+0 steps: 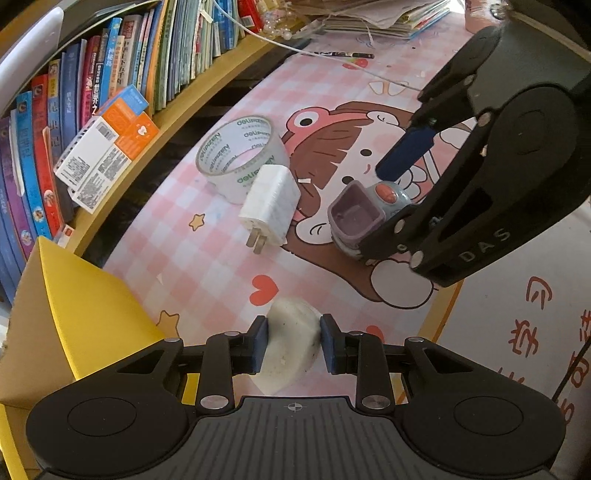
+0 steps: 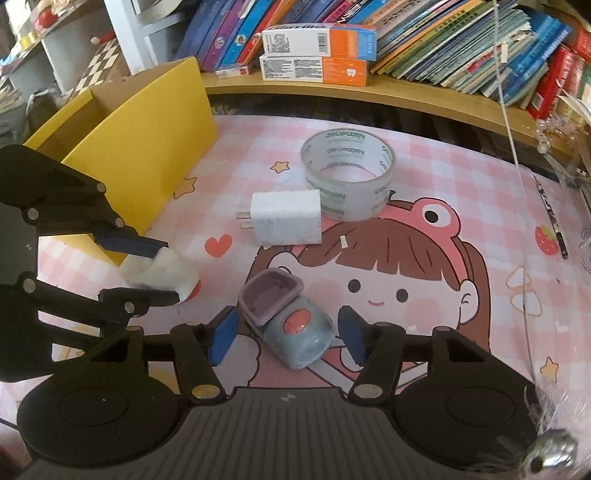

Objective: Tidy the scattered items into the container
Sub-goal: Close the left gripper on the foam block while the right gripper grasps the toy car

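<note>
My left gripper (image 1: 292, 341) is shut on a white eraser-like block (image 1: 290, 347), held just above the pink cartoon mat; it also shows in the right wrist view (image 2: 162, 275). My right gripper (image 2: 286, 334) is open around a small grey toy (image 2: 291, 325) with a purple lid and orange button, without touching it; the toy also shows in the left wrist view (image 1: 364, 216). A white charger plug (image 2: 286, 218) and a clear tape roll (image 2: 347, 175) lie on the mat. The yellow box container (image 2: 140, 147) stands at the left, open at the top.
A wooden shelf edge (image 2: 369, 96) with books and orange-white cartons (image 2: 314, 51) runs along the back. A pen (image 2: 552, 218) lies at the mat's right. A white cord (image 2: 511, 140) hangs across. A paper stack (image 1: 388, 18) sits at the far end.
</note>
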The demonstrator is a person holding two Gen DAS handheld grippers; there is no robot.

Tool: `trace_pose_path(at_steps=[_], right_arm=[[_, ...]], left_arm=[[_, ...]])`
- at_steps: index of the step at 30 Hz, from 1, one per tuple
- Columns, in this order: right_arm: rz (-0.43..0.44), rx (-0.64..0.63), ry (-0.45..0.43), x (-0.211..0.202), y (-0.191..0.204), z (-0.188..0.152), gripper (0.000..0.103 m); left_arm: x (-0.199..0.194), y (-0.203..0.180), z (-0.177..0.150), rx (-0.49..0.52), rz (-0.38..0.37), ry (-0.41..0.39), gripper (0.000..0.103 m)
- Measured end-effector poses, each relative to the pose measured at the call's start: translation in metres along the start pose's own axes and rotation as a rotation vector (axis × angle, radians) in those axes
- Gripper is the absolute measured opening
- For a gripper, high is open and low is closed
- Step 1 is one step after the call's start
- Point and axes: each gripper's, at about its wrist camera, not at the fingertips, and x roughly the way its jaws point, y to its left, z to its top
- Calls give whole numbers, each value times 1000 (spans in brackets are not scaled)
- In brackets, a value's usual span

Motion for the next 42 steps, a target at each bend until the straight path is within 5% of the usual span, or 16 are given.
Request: trace_pose_path(at_steps=[18, 42], right_arm=[[-21, -58, 49, 14, 7, -2, 52], [-67, -7, -41, -52, 33, -19, 44]], left_arm=[[1, 3, -2, -12, -19, -13, 27], [-62, -13, -21, -35, 15, -143, 22]])
